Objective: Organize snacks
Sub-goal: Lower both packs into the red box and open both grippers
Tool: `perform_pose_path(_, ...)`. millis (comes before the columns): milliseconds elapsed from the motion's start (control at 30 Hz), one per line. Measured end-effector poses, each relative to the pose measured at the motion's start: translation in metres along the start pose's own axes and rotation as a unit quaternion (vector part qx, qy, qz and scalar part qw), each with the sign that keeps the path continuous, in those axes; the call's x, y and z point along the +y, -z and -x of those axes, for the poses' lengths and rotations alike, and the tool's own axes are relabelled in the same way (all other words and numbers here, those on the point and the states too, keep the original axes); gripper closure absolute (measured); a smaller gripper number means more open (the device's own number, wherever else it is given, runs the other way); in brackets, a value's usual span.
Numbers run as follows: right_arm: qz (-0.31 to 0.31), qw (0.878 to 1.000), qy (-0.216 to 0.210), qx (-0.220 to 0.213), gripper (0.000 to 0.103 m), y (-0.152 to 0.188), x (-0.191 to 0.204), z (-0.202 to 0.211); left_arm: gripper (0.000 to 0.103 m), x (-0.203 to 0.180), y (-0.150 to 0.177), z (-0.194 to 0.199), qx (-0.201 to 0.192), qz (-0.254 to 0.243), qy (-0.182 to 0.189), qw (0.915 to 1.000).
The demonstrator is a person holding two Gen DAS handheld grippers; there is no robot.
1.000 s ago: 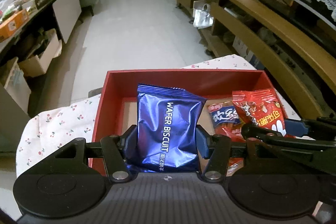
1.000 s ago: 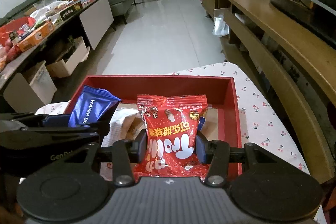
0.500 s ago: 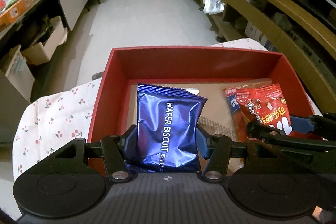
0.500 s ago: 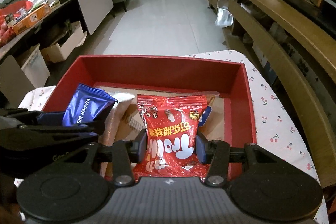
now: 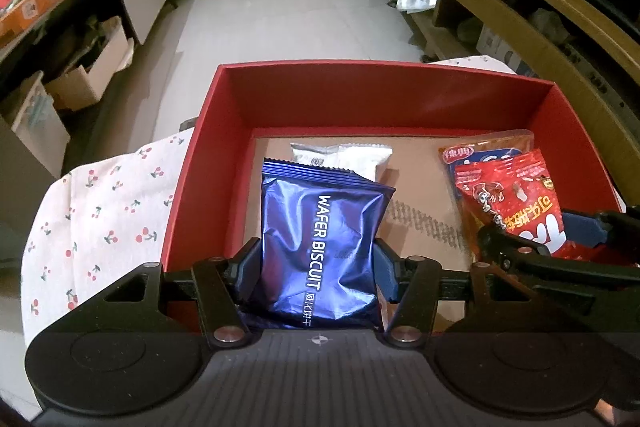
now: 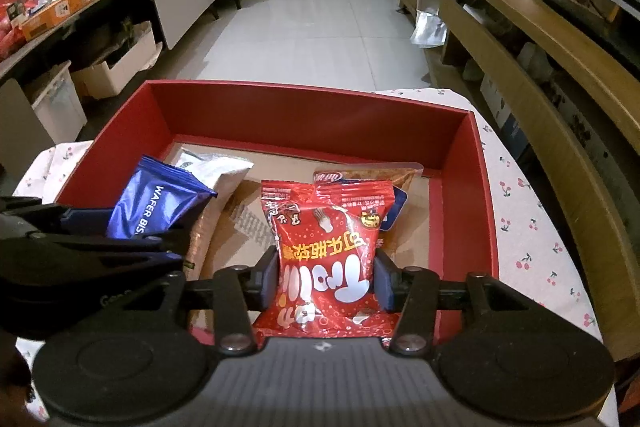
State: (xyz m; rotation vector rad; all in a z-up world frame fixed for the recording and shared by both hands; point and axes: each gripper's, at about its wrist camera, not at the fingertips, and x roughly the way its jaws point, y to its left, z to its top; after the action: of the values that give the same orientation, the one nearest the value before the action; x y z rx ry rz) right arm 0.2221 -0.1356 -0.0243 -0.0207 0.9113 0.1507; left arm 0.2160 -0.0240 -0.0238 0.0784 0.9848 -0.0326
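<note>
Jaws of the left gripper (image 5: pixel 318 261) pinch the blue wafer biscuit packet (image 5: pixel 320 247) while the right gripper (image 6: pixel 325 277), its jaws just easing wider, clasps the red candy packet (image 6: pixel 326 255), both low inside the red box (image 6: pixel 320 115) for dropping beside packets already there.

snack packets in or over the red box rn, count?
4. Blue wafer biscuit packet in the left gripper, red packet in the right gripper, white packet and orange packet on the box floor. More may be hidden underneath.
</note>
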Motion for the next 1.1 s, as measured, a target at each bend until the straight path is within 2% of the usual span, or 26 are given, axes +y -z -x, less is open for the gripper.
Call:
perform_pose_path(433, -0.001, 1.0, 0.0, -0.003, 0.046, -0.001, -0.001, 0.0, 0.034, 0.001, -0.001, 0.004, -0.004, 0.003, -0.001, 1.0)
perform_pose_path(667, 0.0, 1.0, -0.002, -0.007, 0.042, -0.002, -0.001, 0.003, 0.03, 0.005, -0.001, 0.008, -0.005, 0.011, -0.001, 0.9999)
perform_pose_path(1100, -0.013, 1.0, -0.01, -0.024, 0.038, -0.007, -0.007, 0.015, 0.028, 0.013, -0.006, 0.019, -0.015, 0.03, 0.015, 0.9993)
